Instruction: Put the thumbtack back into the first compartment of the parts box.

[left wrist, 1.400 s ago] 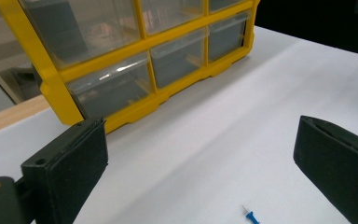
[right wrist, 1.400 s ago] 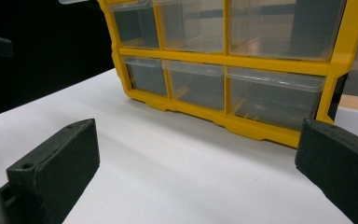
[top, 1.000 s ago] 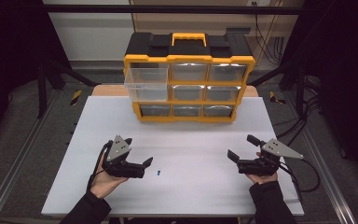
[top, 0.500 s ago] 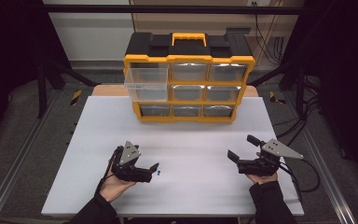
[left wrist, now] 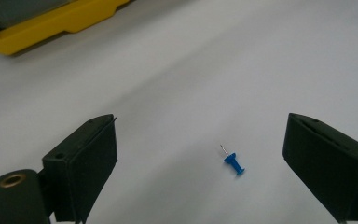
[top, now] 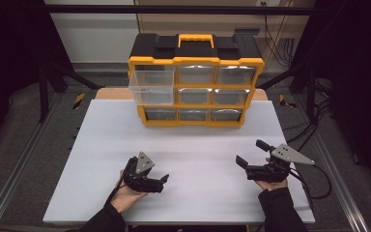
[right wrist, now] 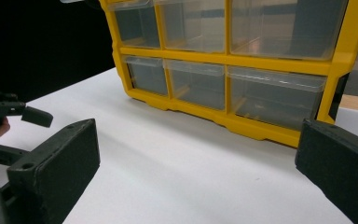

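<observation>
Left tool (left wrist: 200,163), tilted down and closing, jaws straddling blue pushpin (left wrist: 233,163).

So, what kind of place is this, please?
Probably a lab or workshop test bench: a white table inside a metal frame, a yellow drawer organizer for small parts, and loose cables behind it.

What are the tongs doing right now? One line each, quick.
Left tongs: open, jaws just closing a little, blue push pin lies between them on the table, untouched.
Right tongs: open, holding nothing.
</observation>
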A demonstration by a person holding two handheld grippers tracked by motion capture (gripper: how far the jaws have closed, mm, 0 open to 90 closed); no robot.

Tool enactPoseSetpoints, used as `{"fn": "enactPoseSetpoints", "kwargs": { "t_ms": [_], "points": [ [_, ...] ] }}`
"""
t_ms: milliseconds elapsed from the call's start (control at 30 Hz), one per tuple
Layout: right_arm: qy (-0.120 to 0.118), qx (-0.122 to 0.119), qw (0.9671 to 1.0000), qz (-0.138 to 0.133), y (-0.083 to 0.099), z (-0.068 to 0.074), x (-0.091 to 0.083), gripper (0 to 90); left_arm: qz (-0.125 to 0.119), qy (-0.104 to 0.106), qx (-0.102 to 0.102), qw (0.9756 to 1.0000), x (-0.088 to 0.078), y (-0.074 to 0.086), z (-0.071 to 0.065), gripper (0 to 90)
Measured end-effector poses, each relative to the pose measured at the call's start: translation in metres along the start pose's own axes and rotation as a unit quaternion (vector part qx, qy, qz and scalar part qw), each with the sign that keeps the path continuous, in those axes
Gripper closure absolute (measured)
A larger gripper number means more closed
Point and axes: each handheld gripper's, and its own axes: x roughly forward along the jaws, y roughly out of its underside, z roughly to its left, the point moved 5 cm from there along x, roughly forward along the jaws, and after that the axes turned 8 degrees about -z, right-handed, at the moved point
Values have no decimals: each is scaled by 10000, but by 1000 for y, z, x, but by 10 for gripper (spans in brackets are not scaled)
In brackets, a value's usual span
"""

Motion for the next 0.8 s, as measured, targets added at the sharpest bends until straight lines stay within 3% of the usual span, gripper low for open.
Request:
{"fn": "enactPoseSetpoints", "kwargs": {
  "t_ms": [400,800],
  "points": [
    [7,9,10000,6,0,0,0,4,315,6,-124,9994,13,12,-9,271],
    [-2,17,10000,-14,0,0,0,4,414,93,-190,9989,14,14,-11,541]
  ]
}}
